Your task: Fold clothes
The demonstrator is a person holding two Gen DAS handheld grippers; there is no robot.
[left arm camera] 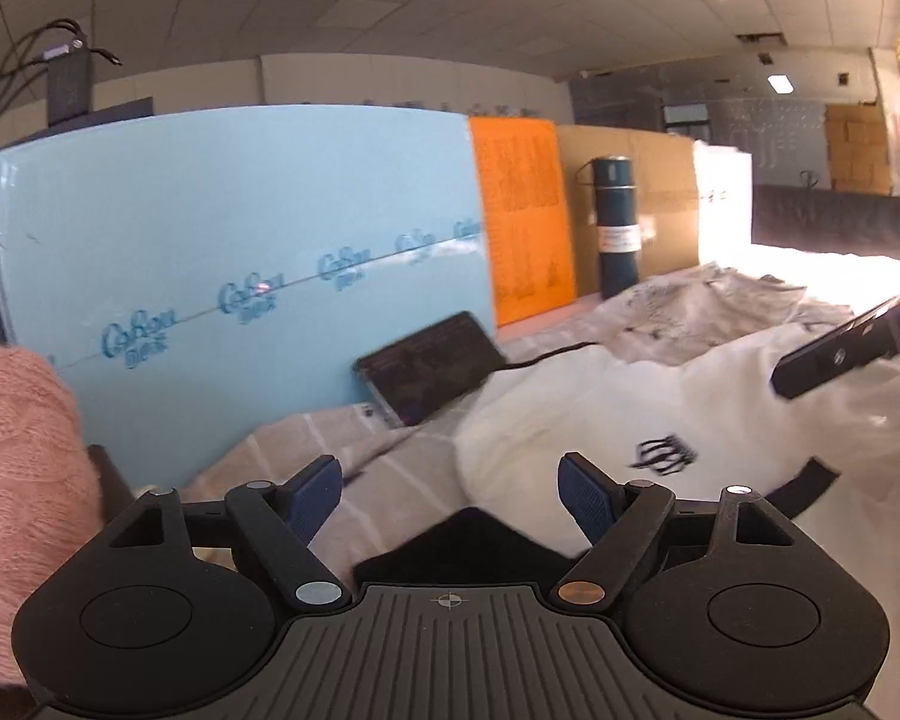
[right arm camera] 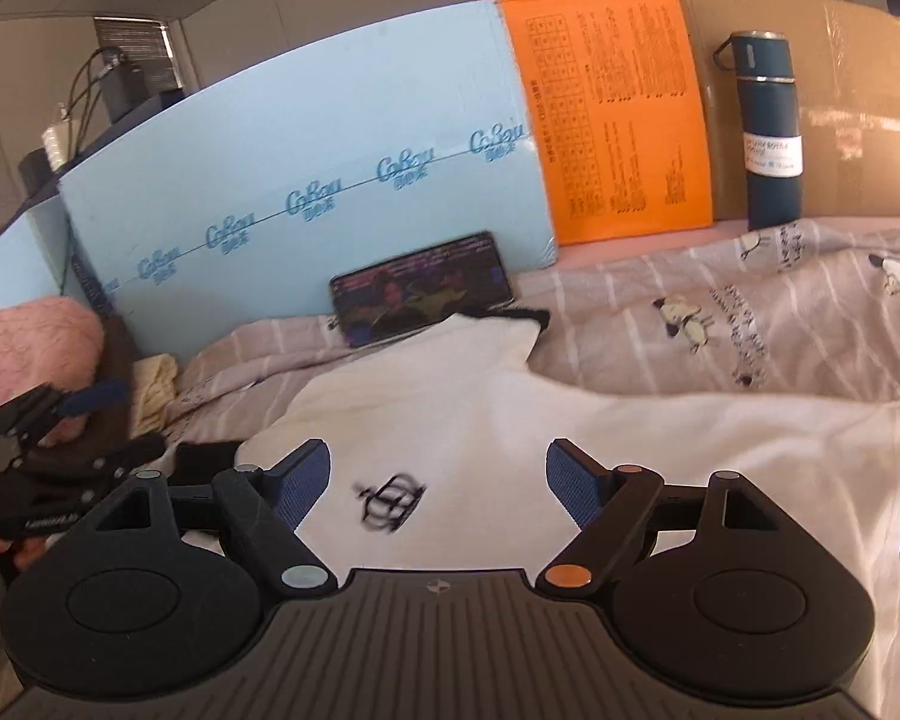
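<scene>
A white T-shirt (right arm camera: 570, 420) with a small black logo (right arm camera: 390, 501) lies spread on the striped sheet (right arm camera: 720, 324); its sleeve points toward the phone. It also shows in the left wrist view (left arm camera: 600, 408). My right gripper (right arm camera: 438, 480) is open and empty, just above the shirt near the logo. My left gripper (left arm camera: 450, 492) is open and empty above the shirt's left edge and a black cloth (left arm camera: 468, 546). The left gripper also shows in the right wrist view (right arm camera: 84, 414), and a finger of the right gripper in the left wrist view (left arm camera: 840, 354).
A phone (right arm camera: 423, 285) leans against a blue foam board (right arm camera: 306, 180). An orange sheet (right arm camera: 612, 108), a dark flask (right arm camera: 771, 132) and cardboard (right arm camera: 858, 90) stand behind. Pink (right arm camera: 30, 348) and yellow (right arm camera: 156, 390) knitwear lie at the left.
</scene>
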